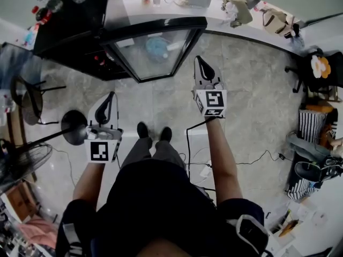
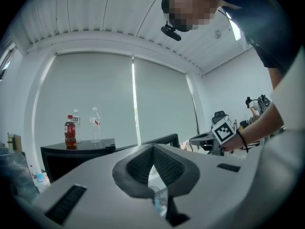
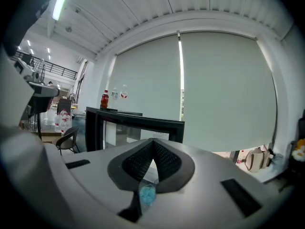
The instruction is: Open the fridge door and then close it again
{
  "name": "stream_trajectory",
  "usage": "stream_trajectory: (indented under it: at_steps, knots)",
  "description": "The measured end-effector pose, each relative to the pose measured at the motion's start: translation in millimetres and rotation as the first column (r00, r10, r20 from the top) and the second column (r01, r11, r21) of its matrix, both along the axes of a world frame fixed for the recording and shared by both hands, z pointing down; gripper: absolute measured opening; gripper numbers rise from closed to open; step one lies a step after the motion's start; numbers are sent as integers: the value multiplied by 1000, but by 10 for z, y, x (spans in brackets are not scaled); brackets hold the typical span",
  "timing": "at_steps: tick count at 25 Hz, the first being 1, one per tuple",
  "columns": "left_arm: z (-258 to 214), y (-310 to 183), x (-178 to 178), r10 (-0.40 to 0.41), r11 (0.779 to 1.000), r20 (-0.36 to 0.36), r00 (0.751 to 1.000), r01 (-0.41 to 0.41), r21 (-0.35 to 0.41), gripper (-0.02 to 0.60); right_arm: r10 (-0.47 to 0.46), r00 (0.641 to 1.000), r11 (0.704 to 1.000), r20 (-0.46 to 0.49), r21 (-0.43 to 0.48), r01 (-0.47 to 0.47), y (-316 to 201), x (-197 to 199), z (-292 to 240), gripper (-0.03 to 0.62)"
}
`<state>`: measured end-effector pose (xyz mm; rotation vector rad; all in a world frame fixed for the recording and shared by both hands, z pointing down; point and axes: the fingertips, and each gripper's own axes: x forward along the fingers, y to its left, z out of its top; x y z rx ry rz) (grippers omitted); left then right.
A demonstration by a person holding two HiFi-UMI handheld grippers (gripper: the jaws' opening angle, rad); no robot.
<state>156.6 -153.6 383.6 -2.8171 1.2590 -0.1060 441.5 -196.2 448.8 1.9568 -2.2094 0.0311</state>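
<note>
Person's dark torso [image 1: 155, 208] stands facing the open glass fridge door [image 1: 155, 52], which juts out from the black fridge [image 1: 69, 31]. The right gripper [image 1: 200, 60] sits near the door's outer edge, jaws closed on nothing. The left gripper [image 1: 110, 97], also closed and empty, hangs farther back from the door. I see 2 risks: the closed tip could skid off the door frame, or a hard shove could slam the door and rock the red bottle [image 2: 70, 133] above it.

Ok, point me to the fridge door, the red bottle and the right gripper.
fridge door [image 1: 140, 55]: head view, on its glass pane.
red bottle [image 2: 70, 133]: left gripper view, on its body.
right gripper [image 1: 199, 59]: head view, at its shut jaw tips.
</note>
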Motion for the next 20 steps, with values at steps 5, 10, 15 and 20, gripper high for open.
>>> stream_trajectory:
  at_steps: [5,10,15,20]
  knots:
    - [-31,1,24,-1,1000,-13,1000,2,8,23,8,1000,1000,12,12,-8,162,-68,-79,20]
    - [-28,22,11,5,1000,-4,1000,-5,4,23,-3,1000,1000,12,4,3,245,-118,-103,20]
    - [-75,70,-40,-5,1000,-11,1000,5,13,23,20,1000,1000,-10,-5,-20,548,-297,-271,20]
    - [-108,47,-115,-49,998,-27,998,50,36,23,65,998,997,23,33,-66,809,-428,-398,20]
